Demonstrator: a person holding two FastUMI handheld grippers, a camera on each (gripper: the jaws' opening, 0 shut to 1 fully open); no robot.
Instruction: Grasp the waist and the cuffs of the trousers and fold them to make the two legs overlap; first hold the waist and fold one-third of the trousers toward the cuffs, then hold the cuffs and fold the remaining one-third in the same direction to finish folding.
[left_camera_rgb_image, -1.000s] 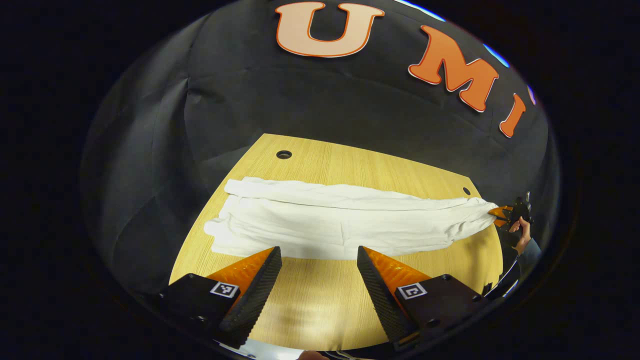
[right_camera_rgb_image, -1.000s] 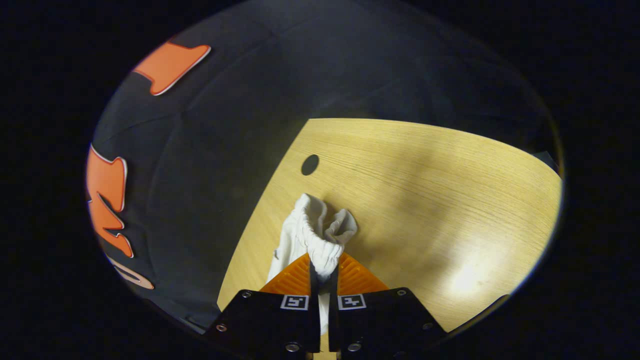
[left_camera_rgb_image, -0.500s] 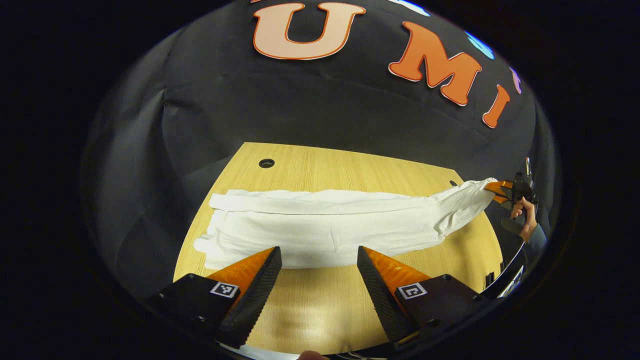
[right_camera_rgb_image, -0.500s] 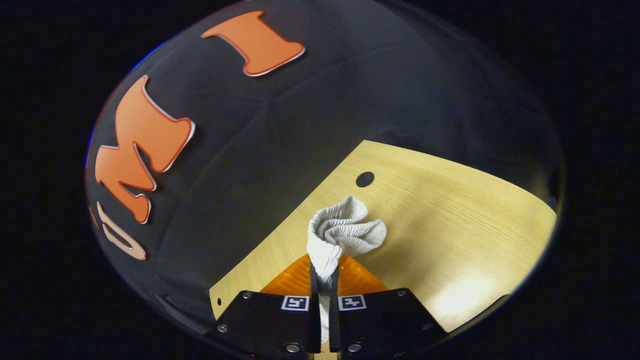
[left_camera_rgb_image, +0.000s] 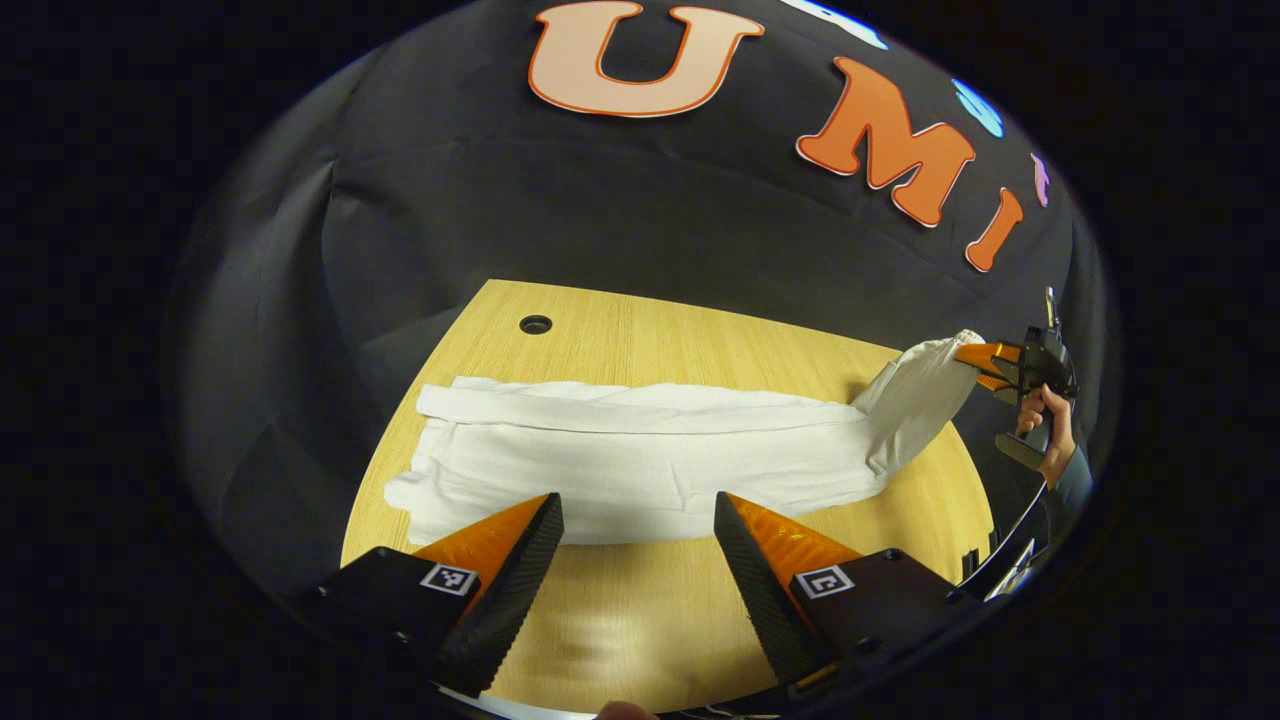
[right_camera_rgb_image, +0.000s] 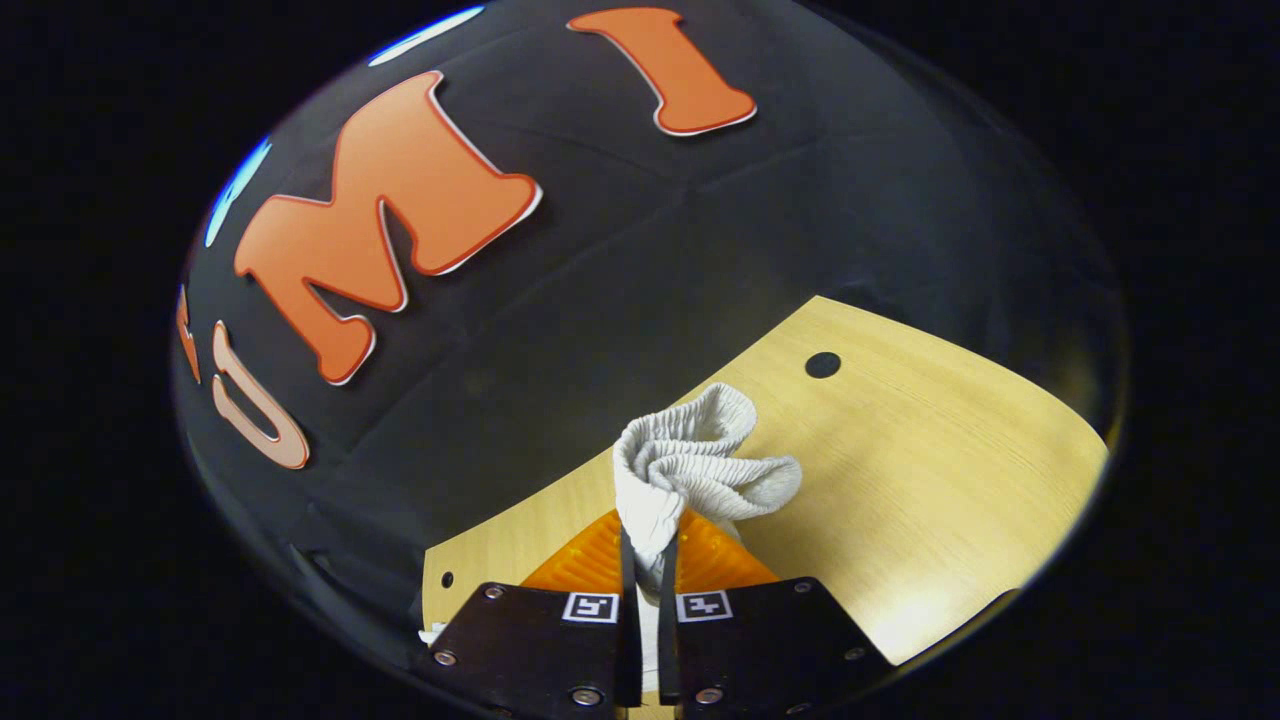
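White trousers lie lengthwise across the wooden table, one leg on the other, cuffs at the left end. My left gripper is open, its fingers spread at the trousers' near edge around mid-length, holding nothing. At the far right, my right gripper, held by a hand, is shut on the waist and lifts that end off the table. In the right gripper view the bunched elastic waist sticks out from between the closed fingers of the right gripper.
The table has a round hole near its far left corner and another hole near the far right edge. Black cloth walls close behind the table. Bare wood stretches to the right of the lifted waist.
The right gripper has raised the waist end off the table and turned toward the back wall. The trousers' right end now slopes upward. The left gripper has stayed open, almost still.
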